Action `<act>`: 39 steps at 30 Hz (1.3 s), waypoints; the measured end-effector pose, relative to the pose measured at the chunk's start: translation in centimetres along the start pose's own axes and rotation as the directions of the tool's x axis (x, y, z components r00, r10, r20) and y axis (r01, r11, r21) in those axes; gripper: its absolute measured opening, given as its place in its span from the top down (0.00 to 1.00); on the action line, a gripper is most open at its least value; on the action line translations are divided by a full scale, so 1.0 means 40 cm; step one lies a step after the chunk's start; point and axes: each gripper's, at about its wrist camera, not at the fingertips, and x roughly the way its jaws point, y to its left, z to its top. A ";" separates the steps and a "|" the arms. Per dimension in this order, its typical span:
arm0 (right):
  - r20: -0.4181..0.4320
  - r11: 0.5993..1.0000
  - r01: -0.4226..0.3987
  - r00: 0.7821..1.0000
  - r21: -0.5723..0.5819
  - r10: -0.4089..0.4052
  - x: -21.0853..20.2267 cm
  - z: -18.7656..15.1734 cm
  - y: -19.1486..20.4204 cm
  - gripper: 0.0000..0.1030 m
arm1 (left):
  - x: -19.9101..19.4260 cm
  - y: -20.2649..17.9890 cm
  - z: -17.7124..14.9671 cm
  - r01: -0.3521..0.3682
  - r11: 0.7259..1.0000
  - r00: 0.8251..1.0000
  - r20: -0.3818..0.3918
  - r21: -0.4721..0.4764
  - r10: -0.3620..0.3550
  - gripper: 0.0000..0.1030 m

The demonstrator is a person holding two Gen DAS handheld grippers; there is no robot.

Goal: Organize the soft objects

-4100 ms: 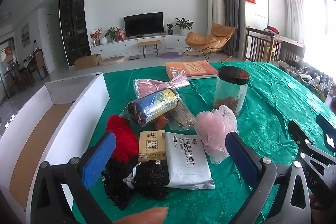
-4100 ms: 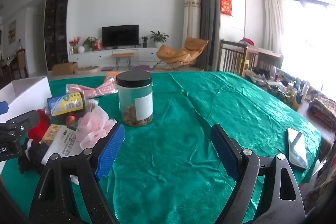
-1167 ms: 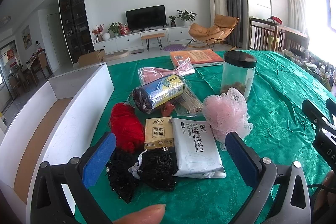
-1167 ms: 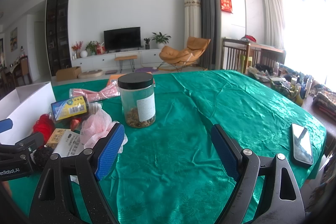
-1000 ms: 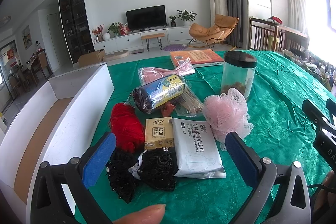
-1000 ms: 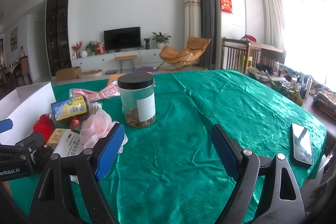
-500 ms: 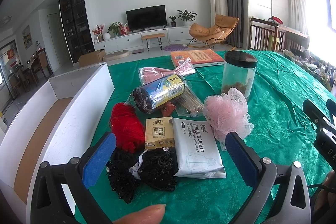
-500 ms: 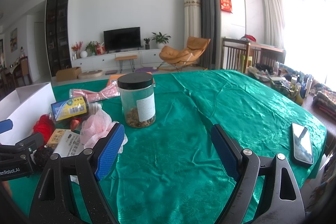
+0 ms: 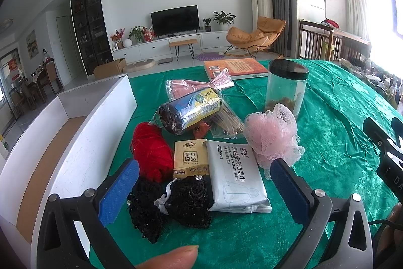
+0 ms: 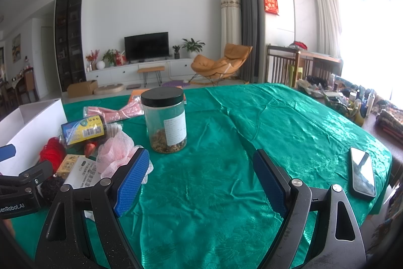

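My left gripper point(image 9: 201, 183) is open and empty, held above a pile on the green tablecloth. Under it lie black lace fabric point(image 9: 173, 203), a white wipes pack point(image 9: 234, 178), a tan tissue pack point(image 9: 191, 155) and red yarn point(image 9: 148, 148). A pink mesh pouf point(image 9: 273, 138) lies to the right, and also shows in the right wrist view point(image 10: 115, 150). My right gripper point(image 10: 199, 178) is open and empty above bare cloth, to the right of the pile.
A white open box point(image 9: 83, 132) stands left of the pile. A black-lidded jar point(image 10: 165, 120), a wrapped blue-yellow roll point(image 9: 189, 110), a pink bagged item point(image 9: 199, 86) and a book point(image 9: 234, 67) lie farther back. A phone point(image 10: 362, 173) lies near the right edge.
Since 4.1 s ago the left view has shifted a little, so the pile sits slightly higher and closer. Over the last second nothing has visibly moved.
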 end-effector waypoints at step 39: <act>-0.003 1.000 -0.002 1.000 0.004 0.002 -0.002 0.001 -0.003 0.16 | 0.018 -0.013 -0.035 0.018 1.000 0.998 -0.055 0.025 -0.016 0.00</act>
